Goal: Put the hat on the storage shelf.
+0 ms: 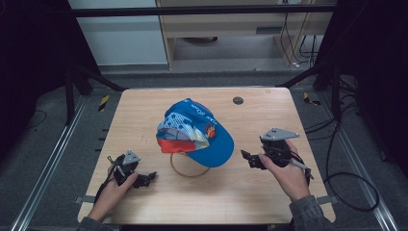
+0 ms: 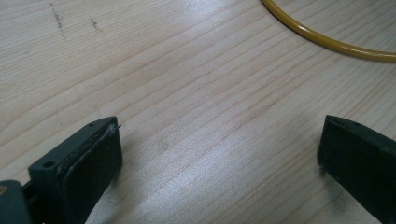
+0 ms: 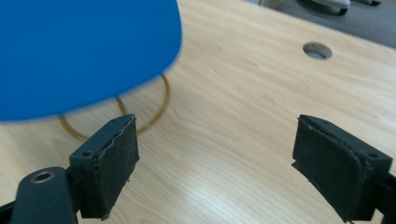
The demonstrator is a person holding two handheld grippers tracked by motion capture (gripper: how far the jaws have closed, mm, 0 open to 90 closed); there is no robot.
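Note:
A blue cap (image 1: pixel 197 131) with a red, white and blue patterned crown sits raised on a thin yellow wire stand (image 1: pixel 186 171) at the table's middle, its brim pointing toward the front right. My left gripper (image 1: pixel 146 179) rests low on the wood at the front left, open and empty, with the stand's yellow ring (image 2: pixel 327 41) just beyond its jaws. My right gripper (image 1: pixel 250 159) hovers to the right of the brim, open and empty. In the right gripper view the blue brim (image 3: pixel 84 51) looms at upper left over the wire ring (image 3: pixel 159 109).
The light wooden table (image 1: pixel 144 115) has a round cable hole (image 1: pixel 237 100) near its far edge, also seen as a hole (image 3: pixel 317 50) in the right gripper view. Dark metal frame rails and loose cables surround the table on the floor.

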